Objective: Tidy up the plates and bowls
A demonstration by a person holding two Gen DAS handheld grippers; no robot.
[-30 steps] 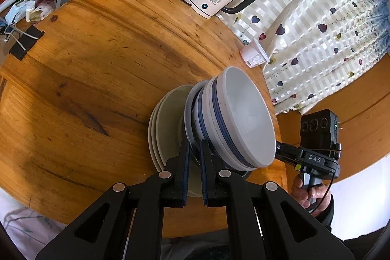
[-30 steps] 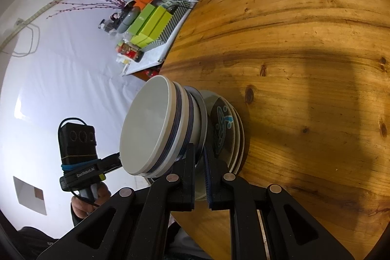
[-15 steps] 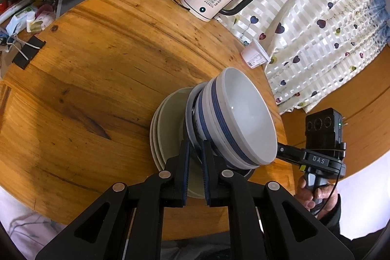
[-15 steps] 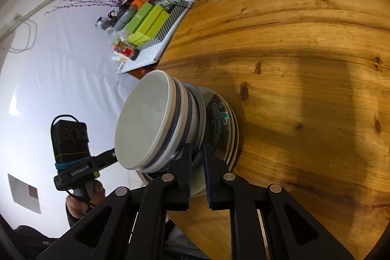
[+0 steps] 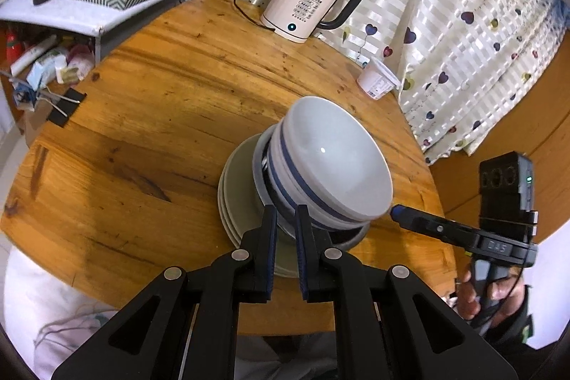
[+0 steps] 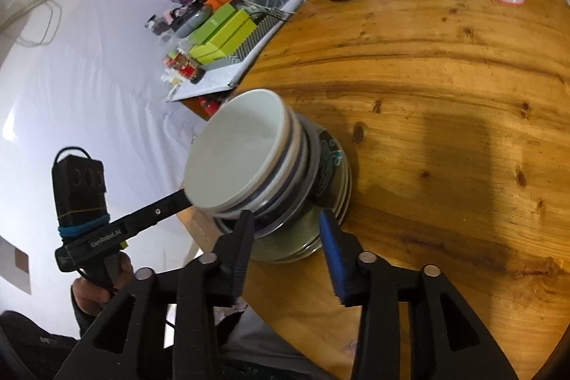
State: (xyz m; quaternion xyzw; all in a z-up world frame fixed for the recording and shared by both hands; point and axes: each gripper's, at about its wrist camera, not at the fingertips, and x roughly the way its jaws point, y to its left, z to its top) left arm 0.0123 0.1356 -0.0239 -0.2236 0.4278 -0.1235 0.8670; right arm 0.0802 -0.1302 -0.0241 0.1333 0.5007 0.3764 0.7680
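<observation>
Left tongs (image 5: 285, 219) sit narrowly parted at the near rim of the grey plate under the nested blue-banded bowls (image 5: 331, 162), which rest on a stack of plates (image 5: 238, 194) on the round wooden worktop (image 5: 142, 130); whether they pinch that rim, I cannot tell. From the right wrist, the right tongs (image 6: 286, 234) gape wide, straddling the plates' near edge, the bowls (image 6: 245, 152) just beyond.

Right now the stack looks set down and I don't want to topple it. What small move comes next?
Probably open the left tool and back it away. Its jaws sit close together at the bowls, which rest on the plates on the table. The right tool is already open.
</observation>
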